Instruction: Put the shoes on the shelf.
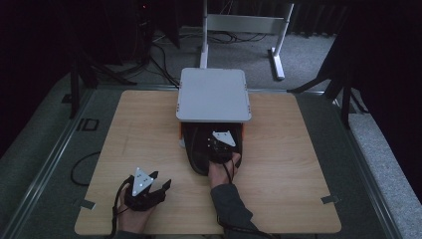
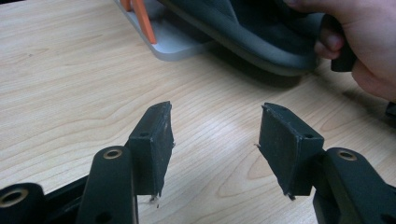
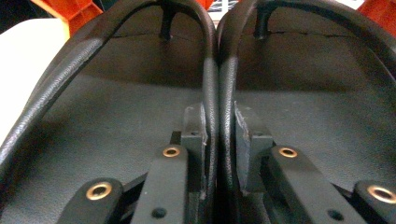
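Sandals (image 1: 204,149): a pair of black flip-flops lying side by side on the table (image 1: 278,169), toes tucked under the shelf (image 1: 214,94), heels toward the person.
Straps (image 3: 212,70): in the right gripper view the two inner straps run pressed together down the middle, with the toe posts standing at the far end of the dark footbeds.
Right gripper (image 3: 219,149): clenched on both inner straps, one pad to each side of the pair; in the high view it sits over the sandals, just at the shelf's front edge, its grey plate up.
Right hand (image 1: 222,172): wrapped round the gripper's handle just before the sandals' heels, dark sleeve trailing toward the near table edge; the left gripper view shows it beside a sandal's grey sole edge.
Shelf: a low white stand with a flat top and orange side supports, at the far middle of the table; the left gripper view shows its pale base plate and an orange upright beside the sandal.
Left gripper (image 1: 161,183): jaws spread wide with only bare wood between the pads, resting well apart from the shelf, near the table's front left.
Left hand (image 1: 135,211): holding that gripper from below, at the near edge.
Table: light wood board on a grey floor.
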Motion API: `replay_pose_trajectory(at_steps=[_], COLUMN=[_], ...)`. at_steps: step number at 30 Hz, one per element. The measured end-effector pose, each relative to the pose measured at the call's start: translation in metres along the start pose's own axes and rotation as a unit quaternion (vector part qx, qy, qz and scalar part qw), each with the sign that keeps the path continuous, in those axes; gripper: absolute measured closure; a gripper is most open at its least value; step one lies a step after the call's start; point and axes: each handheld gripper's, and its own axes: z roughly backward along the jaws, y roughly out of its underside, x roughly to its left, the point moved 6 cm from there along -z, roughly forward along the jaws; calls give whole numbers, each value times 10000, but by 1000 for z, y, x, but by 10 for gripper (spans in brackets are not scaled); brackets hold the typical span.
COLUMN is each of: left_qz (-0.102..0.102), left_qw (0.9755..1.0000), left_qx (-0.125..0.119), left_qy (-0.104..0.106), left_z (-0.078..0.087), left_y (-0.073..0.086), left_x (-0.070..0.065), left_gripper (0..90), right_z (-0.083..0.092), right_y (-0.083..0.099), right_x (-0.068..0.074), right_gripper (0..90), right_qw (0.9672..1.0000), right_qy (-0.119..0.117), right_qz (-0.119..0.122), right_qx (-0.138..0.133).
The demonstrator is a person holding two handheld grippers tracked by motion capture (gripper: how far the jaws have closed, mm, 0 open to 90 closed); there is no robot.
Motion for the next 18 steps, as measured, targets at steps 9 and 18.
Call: replay_pose_trajectory(at_steps=[9, 18], left_qz=[33, 44], left_qw=[10000, 10000], left_qx=[-23, -22], left_qy=[-6, -3], left_z=[1, 1], left_y=[0, 0], left_x=[1, 2], left_gripper=[445, 446], right_z=[-8, -17], right_y=[-8, -15], right_x=[-1, 0], right_gripper=[761, 760], right_qw=[10000, 10000], right_qy=[34, 76], right_qz=[13, 13], right_qx=[-35, -53])
